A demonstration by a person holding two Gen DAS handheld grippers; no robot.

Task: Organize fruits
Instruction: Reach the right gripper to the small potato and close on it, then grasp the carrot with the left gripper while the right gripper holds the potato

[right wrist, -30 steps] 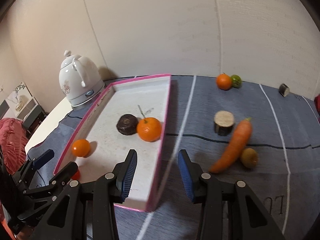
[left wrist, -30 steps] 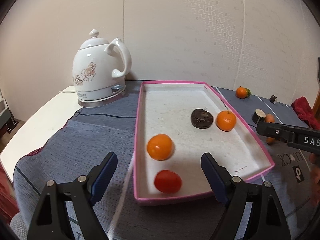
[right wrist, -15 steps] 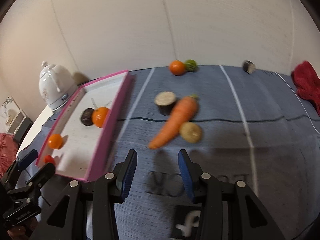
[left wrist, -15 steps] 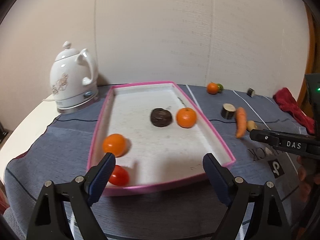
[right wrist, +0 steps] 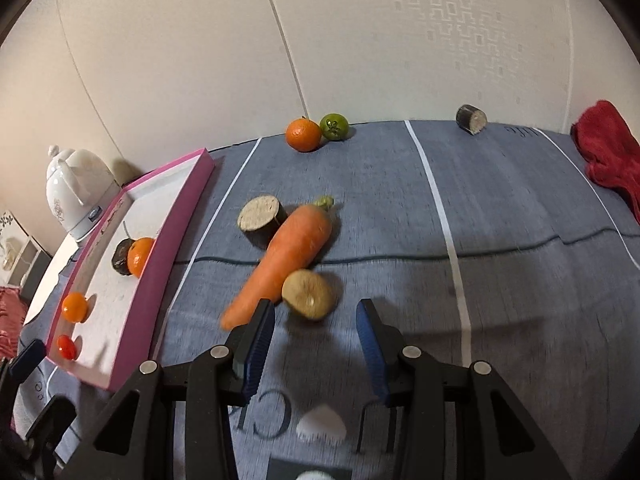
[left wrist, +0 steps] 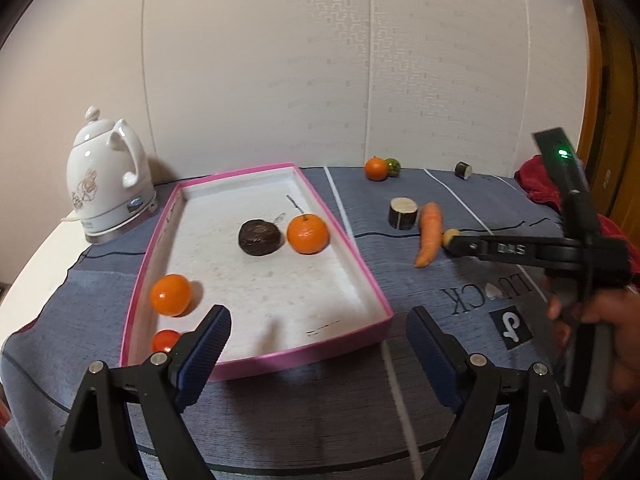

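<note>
- The right tool (right wrist: 316, 334) sits low in the frame, partly open with nothing in it; a brownish kiwi-looking fruit (right wrist: 309, 294) lies just ahead of its tips, touching the carrot (right wrist: 286, 258).
- The left tool (left wrist: 319, 346) is spread wide and empty, down at the near end of the pink tray (left wrist: 256, 362).
- The tray holds two oranges (left wrist: 308, 234), a dark round fruit (left wrist: 259, 237) and a small red one (left wrist: 165, 340).
- Another orange (right wrist: 303, 134) and a green fruit (right wrist: 334, 126) sit together at the far edge of the tabletop (right wrist: 500, 200), upper middle of the frame.
</note>
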